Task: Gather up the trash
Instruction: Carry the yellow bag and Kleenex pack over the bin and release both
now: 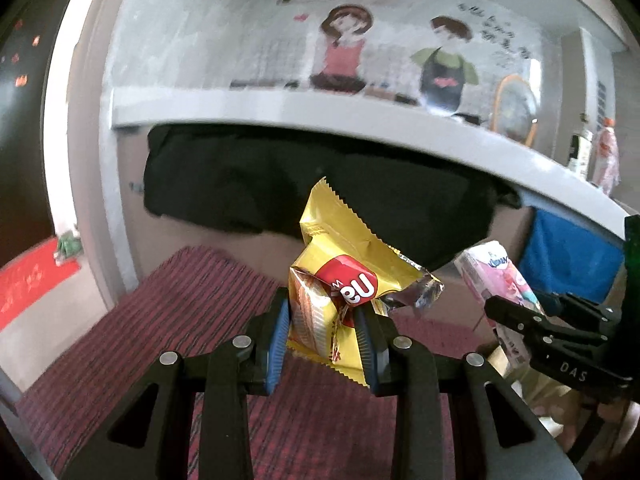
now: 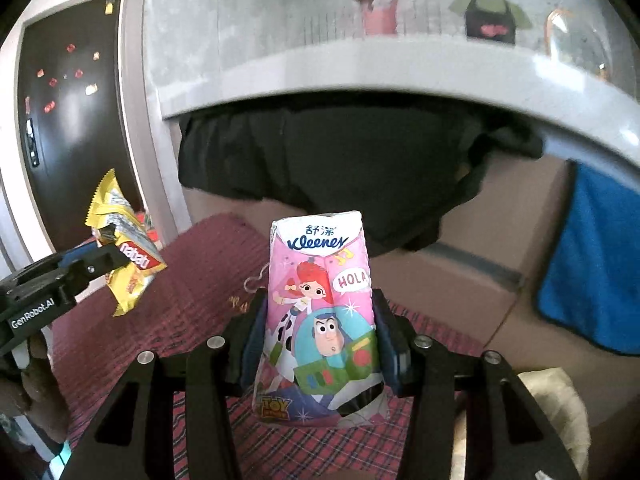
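My left gripper is shut on a crumpled yellow snack wrapper with a red logo and holds it up above a dark red striped rug. My right gripper is shut on a pink Kleenex tissue pack with cartoon figures, held upright. Each gripper shows in the other's view: the right gripper with the tissue pack at the right edge, the left gripper with the wrapper at the left edge.
A black bag hangs over a cardboard box under a white ledge. A blue cloth hangs at the right. A dark door and a white frame stand at the left. A cartoon mural covers the back wall.
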Tool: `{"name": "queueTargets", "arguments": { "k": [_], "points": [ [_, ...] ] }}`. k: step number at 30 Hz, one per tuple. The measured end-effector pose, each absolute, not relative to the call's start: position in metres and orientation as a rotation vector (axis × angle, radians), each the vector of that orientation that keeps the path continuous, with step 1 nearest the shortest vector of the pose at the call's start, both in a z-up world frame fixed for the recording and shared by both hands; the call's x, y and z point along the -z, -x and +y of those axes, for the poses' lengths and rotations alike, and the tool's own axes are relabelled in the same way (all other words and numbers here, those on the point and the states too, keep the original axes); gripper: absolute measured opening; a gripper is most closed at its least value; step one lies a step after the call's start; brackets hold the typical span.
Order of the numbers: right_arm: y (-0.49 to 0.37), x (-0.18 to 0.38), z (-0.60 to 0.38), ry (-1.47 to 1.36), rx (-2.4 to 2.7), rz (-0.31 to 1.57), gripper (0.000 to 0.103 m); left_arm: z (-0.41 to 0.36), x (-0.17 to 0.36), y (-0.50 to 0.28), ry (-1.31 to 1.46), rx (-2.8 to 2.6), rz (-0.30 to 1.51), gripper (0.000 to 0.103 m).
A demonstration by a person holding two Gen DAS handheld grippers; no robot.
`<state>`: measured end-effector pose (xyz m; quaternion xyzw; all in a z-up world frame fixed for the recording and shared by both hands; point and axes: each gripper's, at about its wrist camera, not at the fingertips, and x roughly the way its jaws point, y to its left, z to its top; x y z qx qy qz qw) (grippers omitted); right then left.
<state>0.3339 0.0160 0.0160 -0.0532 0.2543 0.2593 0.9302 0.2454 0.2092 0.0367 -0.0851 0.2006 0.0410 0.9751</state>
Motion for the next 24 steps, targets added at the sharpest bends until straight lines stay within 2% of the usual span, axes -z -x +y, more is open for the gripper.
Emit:
{"name": "queueTargets", "arguments": {
  "k": [13,24],
  "points": [
    [-0.285,-0.065,-0.079,0.087,-0.407,0.364,0.045,0.098,-0.068,-0.235,0.087,0.060,0.329,0.032],
    [-0.278,-0.061,-0.165,0.024,-0.272,0.358,0.045,0.006,-0.058,-0.247,0.051,0.201,0.362,0.032]
  ]
}}
